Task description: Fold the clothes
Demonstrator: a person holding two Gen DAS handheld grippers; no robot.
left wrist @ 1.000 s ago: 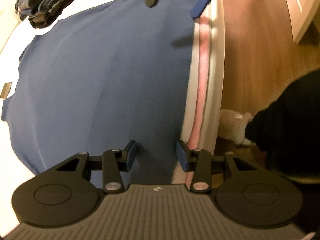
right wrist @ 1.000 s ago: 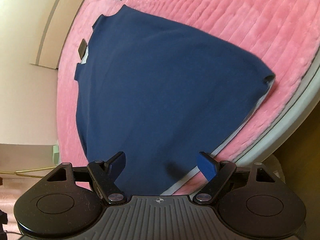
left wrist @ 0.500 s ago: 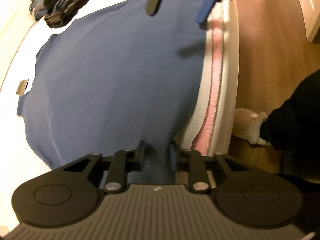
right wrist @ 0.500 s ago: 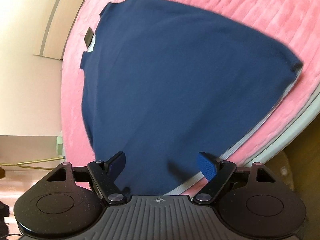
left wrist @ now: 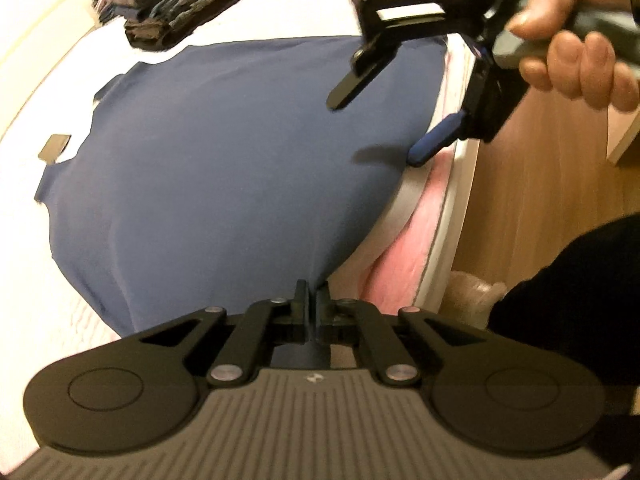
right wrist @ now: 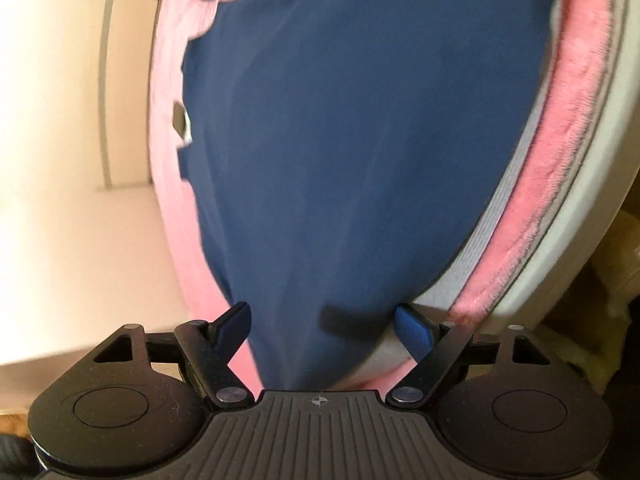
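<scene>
A dark blue knit shirt (left wrist: 224,168) lies spread flat on a pink plush blanket (right wrist: 560,168) covering a bed, its hem along the bed's near edge. The left tongs (left wrist: 312,300) are clenched on the shirt's hem corner. The right tongs (right wrist: 324,328) are spread wide, straddling the opposite hem corner. A pile of dark folded clothes (left wrist: 176,4) sits beyond the shirt.

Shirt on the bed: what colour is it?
Plain navy blue shirt, no pattern visible; it shows best in the right wrist view.
</scene>
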